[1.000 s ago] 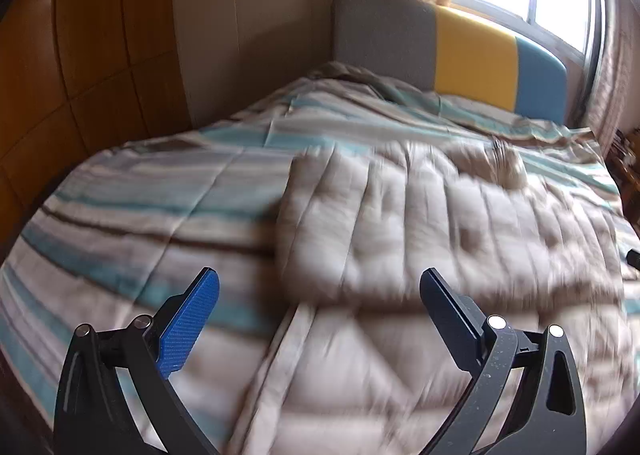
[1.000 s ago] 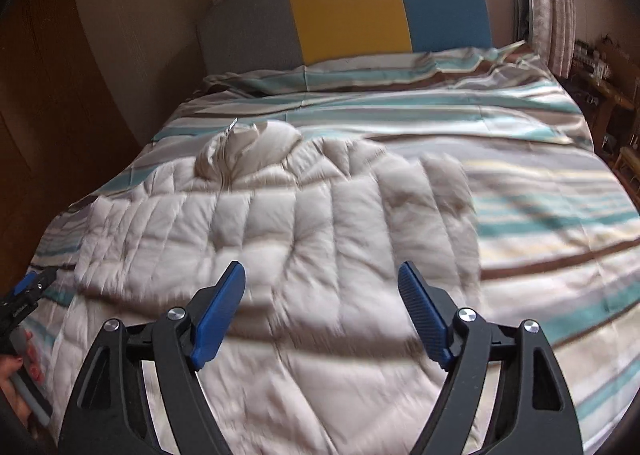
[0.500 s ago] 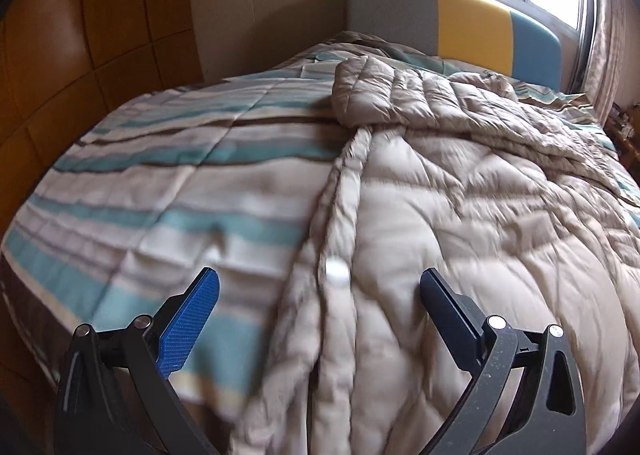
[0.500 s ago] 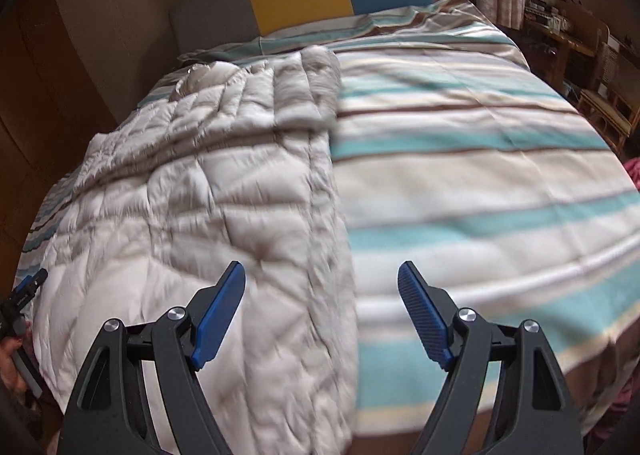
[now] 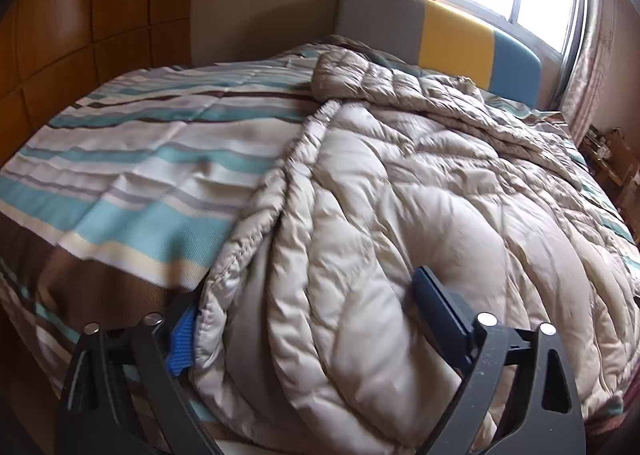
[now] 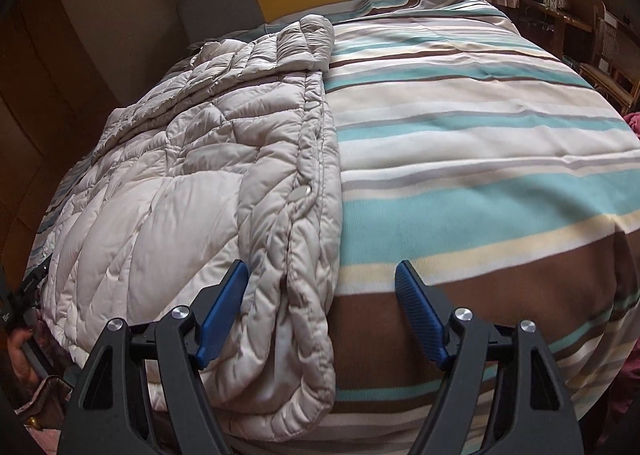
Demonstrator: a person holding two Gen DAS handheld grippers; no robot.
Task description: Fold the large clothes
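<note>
A large beige quilted down coat (image 5: 400, 195) lies spread on a striped bed, its hem hanging over the near edge. My left gripper (image 5: 308, 319) is open, its jaws standing either side of the coat's bottom left hem corner. In the right wrist view the coat (image 6: 180, 183) fills the left half, its snap-button edge running down the middle. My right gripper (image 6: 324, 315) is open, its jaws standing either side of the coat's bottom right hem corner, with the right jaw over the bedcover. The other gripper (image 6: 16, 307) shows at the far left edge.
The bed (image 6: 460, 127) has a teal, white and brown striped cover and a grey, yellow and blue headboard (image 5: 452, 39) under a window. A wooden panelled wall (image 5: 80, 23) runs along the left. Wooden furniture (image 6: 580, 27) stands at the right.
Both grippers have come down and forward to the coat's bottom hem at the near bed edge; the hem corners now sit between the open jaws.
</note>
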